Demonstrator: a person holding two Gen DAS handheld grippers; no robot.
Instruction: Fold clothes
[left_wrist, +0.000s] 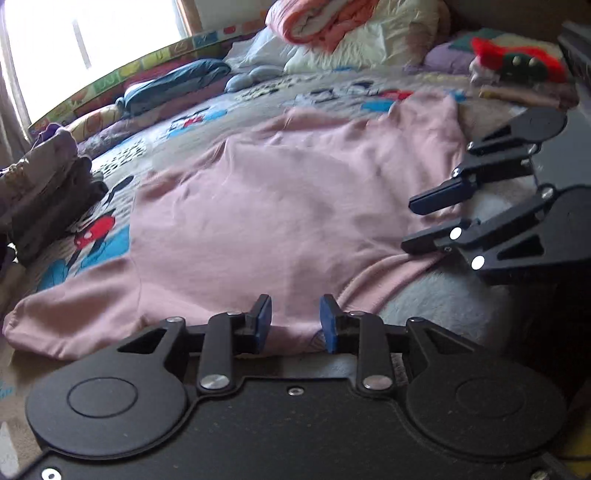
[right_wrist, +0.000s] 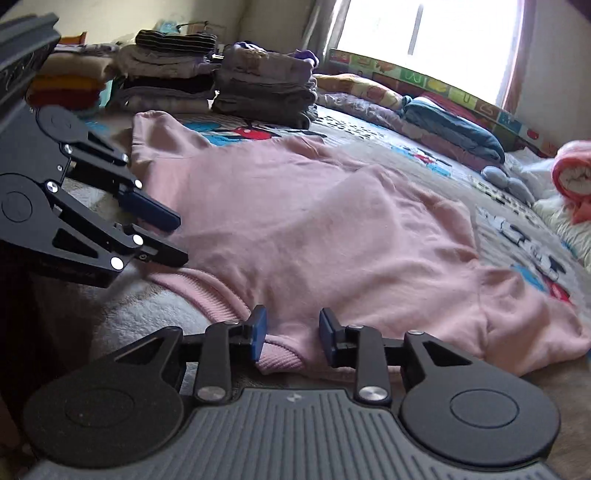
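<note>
Sweatshirt: the pink sweatshirt (left_wrist: 295, 206) lies spread flat on the patterned bedspread (left_wrist: 332, 92), ribbed hem toward the cameras, one sleeve trailing off each side.
Left gripper: the left gripper (left_wrist: 295, 325) hangs over the sweatshirt's near edge, jaws spread apart with pink cloth showing in the gap; the pads do not press it, so nothing is held.
Right gripper: the right gripper (right_wrist: 293, 334) sits over the ribbed hem of the sweatshirt, jaws likewise parted, hem cloth visible between them but not pinched.
Spacing: seen from each other's camera, the two grippers hover just beside one another along the sweatshirt's near edge.
Step in hand: probably a release after laying the sweatshirt flat, with a new grip for the first fold to follow.
Doing it well: take hold farther apart along the sweatshirt, one gripper near each side, so the fold line stays straight; pinch through both layers; bring the sleeves in over the body first.
Risk: a grip near the middle of the sweatshirt's hem would likely bunch it.
Neighbours: stacks of folded clothes (right_wrist: 221, 85) stand beyond the sweatshirt's far sleeve, well apart from it.
</note>
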